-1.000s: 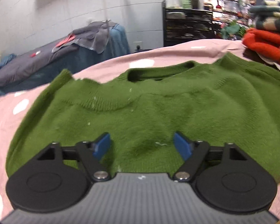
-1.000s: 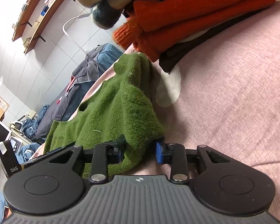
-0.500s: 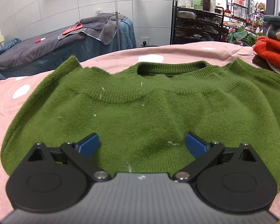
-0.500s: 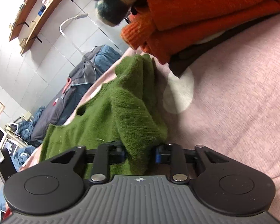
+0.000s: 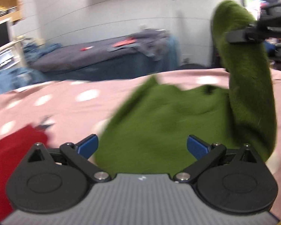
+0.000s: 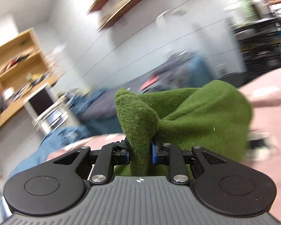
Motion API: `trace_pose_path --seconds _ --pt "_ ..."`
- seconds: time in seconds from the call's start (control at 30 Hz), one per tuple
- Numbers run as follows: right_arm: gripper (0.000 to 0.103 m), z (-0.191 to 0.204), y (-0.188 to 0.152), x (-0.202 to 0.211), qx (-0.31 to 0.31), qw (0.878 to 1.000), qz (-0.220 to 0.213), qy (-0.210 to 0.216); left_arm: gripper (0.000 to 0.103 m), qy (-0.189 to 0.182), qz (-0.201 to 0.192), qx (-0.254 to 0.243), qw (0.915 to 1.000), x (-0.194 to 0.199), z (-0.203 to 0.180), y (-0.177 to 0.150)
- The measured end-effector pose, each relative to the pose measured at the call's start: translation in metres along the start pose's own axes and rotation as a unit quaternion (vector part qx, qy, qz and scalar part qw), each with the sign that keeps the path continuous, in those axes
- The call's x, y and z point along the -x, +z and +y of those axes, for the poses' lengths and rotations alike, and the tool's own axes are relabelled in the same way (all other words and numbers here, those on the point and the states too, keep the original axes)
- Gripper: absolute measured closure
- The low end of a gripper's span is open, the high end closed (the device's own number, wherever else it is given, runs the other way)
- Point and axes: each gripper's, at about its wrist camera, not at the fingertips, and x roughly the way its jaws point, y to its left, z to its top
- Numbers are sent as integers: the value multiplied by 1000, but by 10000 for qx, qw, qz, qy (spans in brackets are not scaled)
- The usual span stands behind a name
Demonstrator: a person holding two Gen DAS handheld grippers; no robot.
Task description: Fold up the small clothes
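Your right gripper [image 6: 140, 152] is clamped on a fold of the green sweater [image 5: 159, 120], lifting that side off the pink spotted cover [image 5: 65, 101]. Your left gripper [image 5: 142, 146] hangs w/ jaws wide over the sweater's body, holding nothing. Red garment [image 5: 11, 150] lies beside it.

Left claw [image 5: 142, 147]: blue-padded black fingers spreading wide, gripping nothing, hovering low and pointing forward. Right claw [image 6: 140, 152]: jaws pinching a fold of fuzzy green knitted sweater [image 6: 196, 112], holding it raised; also showing upper right in the left wrist view [image 5: 252, 31].
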Motion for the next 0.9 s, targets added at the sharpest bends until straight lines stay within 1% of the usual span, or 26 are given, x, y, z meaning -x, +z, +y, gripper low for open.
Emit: trace_pose_path --seconds 0.03,0.07,0.13,0.2,0.23,0.3,0.37,0.4,0.43,0.47,0.53,0.57,0.63,0.67,0.7,0.73,0.77,0.8,0.87,0.9 --pt "66 12 -6 -16 98 9998 141 127 0 133 79 159 9998 3 16 -4" --pt "66 24 -12 -29 222 9990 284 254 0 191 140 324 9992 5 30 -7" --pt "67 46 -30 -54 526 9958 581 466 0 302 157 677 9971 10 54 -16" --pt "67 62 -51 -73 794 9920 906 383 0 435 245 857 9951 8 68 -22" --pt "67 65 -59 -78 823 9906 1054 291 0 431 310 902 9945 6 72 -25" --pt "67 65 -75 -90 905 9853 1442 169 0 383 322 1021 9935 6 77 -27" --pt "67 57 -89 -94 954 9804 1712 195 2 319 96 1222 9919 13 79 -27" --pt "66 51 -92 -95 909 9788 1816 263 1 291 20 1281 9913 18 80 -26" --pt "66 43 -91 -96 731 9784 1906 333 1 383 46 1117 9930 19 74 -25" --pt "66 40 -90 -95 653 9781 1946 342 1 366 17 1041 9939 21 73 -26" --pt "65 46 -86 -93 759 9766 1970 404 1 215 71 961 9951 19 68 -23" --pt "61 46 -86 -91 791 9748 2029 476 1 221 108 894 9957 18 65 -22" --pt "50 38 -81 -85 655 9747 2017 707 1 291 95 860 9958 20 62 -21" --pt "40 34 -77 -79 575 9743 1981 905 1 255 87 902 9956 23 63 -21" --pt "32 31 -71 -69 523 9758 1846 1053 1 194 99 957 9952 26 65 -22" --pt "26 29 -64 -57 476 9794 1613 1119 1 117 148 1033 9945 28 67 -24" --pt "5 29 -57 -48 461 9830 1401 1093 1 27 211 1120 9935 29 71 -26" --pt "0 26 -48 -35 451 9865 1195 1027 1 -83 279 1237 9919 29 74 -28" --pt "0 19 -33 -14 449 9903 834 1013 1 -315 347 1541 9869 29 80 -30" --pt "0 14 -27 -4 495 9915 719 962 1 -437 337 1709 9837 28 81 -30"
